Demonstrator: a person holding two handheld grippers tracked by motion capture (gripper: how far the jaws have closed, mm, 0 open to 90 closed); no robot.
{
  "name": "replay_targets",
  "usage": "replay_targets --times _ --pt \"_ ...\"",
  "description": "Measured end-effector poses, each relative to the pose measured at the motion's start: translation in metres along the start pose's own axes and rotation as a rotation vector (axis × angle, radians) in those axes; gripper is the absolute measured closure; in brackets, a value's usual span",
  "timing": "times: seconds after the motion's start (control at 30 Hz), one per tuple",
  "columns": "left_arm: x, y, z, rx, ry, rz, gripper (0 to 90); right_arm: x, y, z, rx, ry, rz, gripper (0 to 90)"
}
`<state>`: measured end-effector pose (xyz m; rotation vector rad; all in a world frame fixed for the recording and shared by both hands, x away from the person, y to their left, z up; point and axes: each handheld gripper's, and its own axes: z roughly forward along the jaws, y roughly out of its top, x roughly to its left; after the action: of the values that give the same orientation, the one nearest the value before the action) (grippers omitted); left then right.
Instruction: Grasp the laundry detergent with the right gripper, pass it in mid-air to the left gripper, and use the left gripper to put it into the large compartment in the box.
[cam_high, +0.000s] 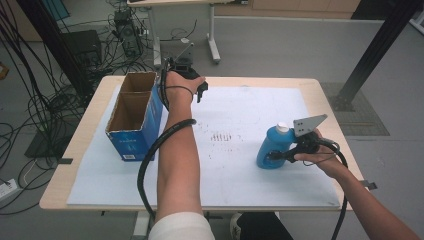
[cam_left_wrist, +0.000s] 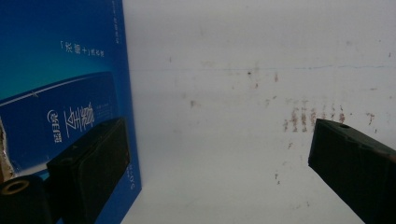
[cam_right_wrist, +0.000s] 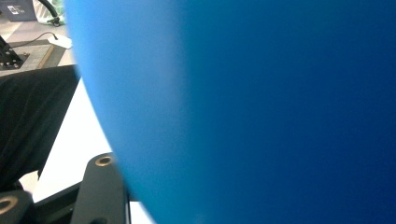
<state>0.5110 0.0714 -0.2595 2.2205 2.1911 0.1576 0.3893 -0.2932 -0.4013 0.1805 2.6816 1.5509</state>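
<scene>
Box (cam_high: 134, 117) left on table (cam_high: 320, 87), bottle (cam_high: 272, 147) right.

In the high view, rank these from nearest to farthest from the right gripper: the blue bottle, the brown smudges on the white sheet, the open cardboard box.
1. Blue bottle: held in the right gripper, at the sheet's right.
2. Brown smudges: mid-sheet, to the bottle's left.
3. Cardboard box: at the table's left edge, beside the left gripper.

Pretty even, soft indoor light with barely any shadows on the white table sheet (cam_high: 250, 115), but the blue bottle (cam_right_wrist: 261, 107) is a total out-of-focus blur in the right gripper view.
</scene>
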Motion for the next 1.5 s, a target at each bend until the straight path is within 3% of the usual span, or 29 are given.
replay_targets --times 1.5 --pt "-0.002 -0.0004 -0.0043 -0.003 0.009 0.001 6.1 -0.0007 0.0015 -0.0004 0.011 0.004 0.011 43.5"
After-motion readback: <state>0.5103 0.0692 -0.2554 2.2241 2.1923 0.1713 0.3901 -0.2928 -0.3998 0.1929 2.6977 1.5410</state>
